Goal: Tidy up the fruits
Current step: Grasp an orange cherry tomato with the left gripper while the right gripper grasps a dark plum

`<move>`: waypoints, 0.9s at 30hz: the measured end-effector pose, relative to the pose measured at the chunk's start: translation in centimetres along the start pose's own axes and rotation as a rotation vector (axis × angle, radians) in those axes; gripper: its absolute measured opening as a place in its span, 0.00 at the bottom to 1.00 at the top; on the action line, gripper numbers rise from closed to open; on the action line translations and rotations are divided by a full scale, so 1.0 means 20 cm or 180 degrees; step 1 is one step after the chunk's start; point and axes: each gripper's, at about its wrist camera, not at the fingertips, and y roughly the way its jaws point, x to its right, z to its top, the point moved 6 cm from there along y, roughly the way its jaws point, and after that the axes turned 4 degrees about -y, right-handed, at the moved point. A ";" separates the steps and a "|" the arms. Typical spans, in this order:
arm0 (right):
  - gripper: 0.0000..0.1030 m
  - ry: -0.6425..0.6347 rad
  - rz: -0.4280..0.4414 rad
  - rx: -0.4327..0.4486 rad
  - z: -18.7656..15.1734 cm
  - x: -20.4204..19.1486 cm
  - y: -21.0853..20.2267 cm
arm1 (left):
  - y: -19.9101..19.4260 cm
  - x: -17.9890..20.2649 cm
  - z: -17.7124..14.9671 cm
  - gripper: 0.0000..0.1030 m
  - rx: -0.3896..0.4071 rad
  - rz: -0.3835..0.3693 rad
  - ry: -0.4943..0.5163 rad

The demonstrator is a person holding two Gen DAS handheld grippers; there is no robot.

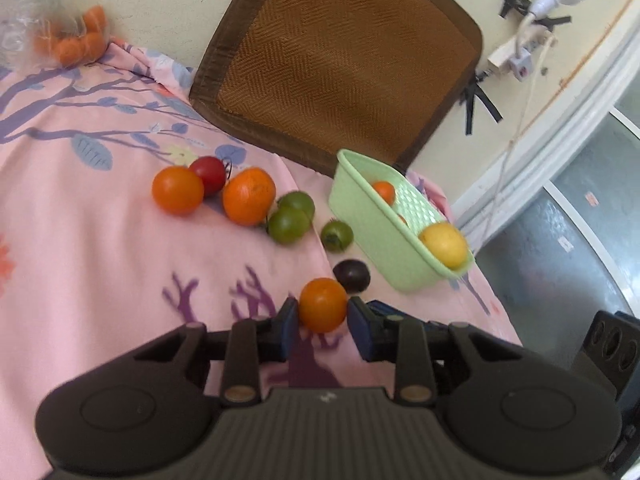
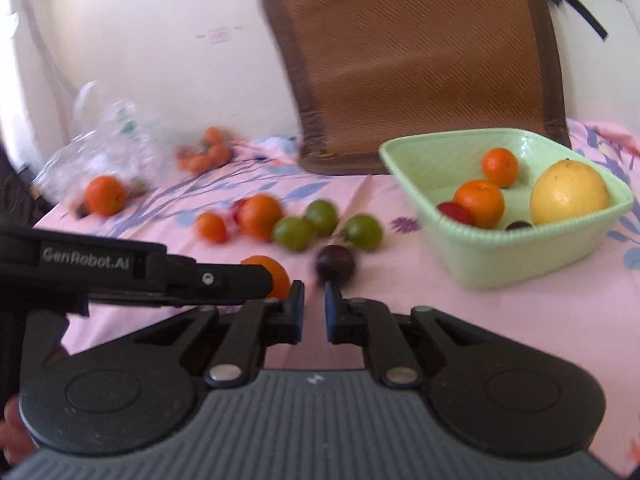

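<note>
My left gripper (image 1: 322, 312) is shut on a small orange fruit (image 1: 322, 305), low over the pink cloth; it also shows in the right wrist view (image 2: 276, 272) behind the left gripper's finger (image 2: 224, 280). A dark plum (image 1: 351, 275) lies just beyond it. My right gripper (image 2: 314, 304) is empty, its jaws a narrow gap apart, just short of the plum (image 2: 335, 263). A green basket (image 2: 500, 256) at right holds two oranges, a yellow fruit (image 2: 570, 193), a red fruit and a plum. Oranges (image 1: 249, 196), a red fruit (image 1: 208, 174) and three green fruits (image 1: 289, 222) lie loose.
A brown woven cushion (image 1: 340, 52) leans on the wall behind the table. A clear plastic bag (image 2: 104, 148) and small orange fruits (image 2: 208, 152) sit at the far left. The table edge drops off just right of the basket (image 1: 400, 224).
</note>
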 end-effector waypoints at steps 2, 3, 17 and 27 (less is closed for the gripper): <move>0.15 -0.0154 -0.0045 0.0034 -0.04 -0.04 -0.06 | -0.04 0.00 -0.04 0.28 0.0032 0.0103 0.0068; 0.16 -0.0207 -0.0065 0.0039 -0.06 -0.05 -0.08 | -0.05 0.01 -0.05 0.28 0.0061 0.0139 0.0078; 0.41 0.0138 -0.0030 0.0073 0.09 0.08 0.06 | 0.00 0.11 -0.07 0.47 0.0179 0.0653 0.0820; 0.29 -0.0042 0.0000 0.0013 0.01 0.10 -0.02 | -0.01 0.13 -0.12 0.32 0.0194 0.0729 0.0996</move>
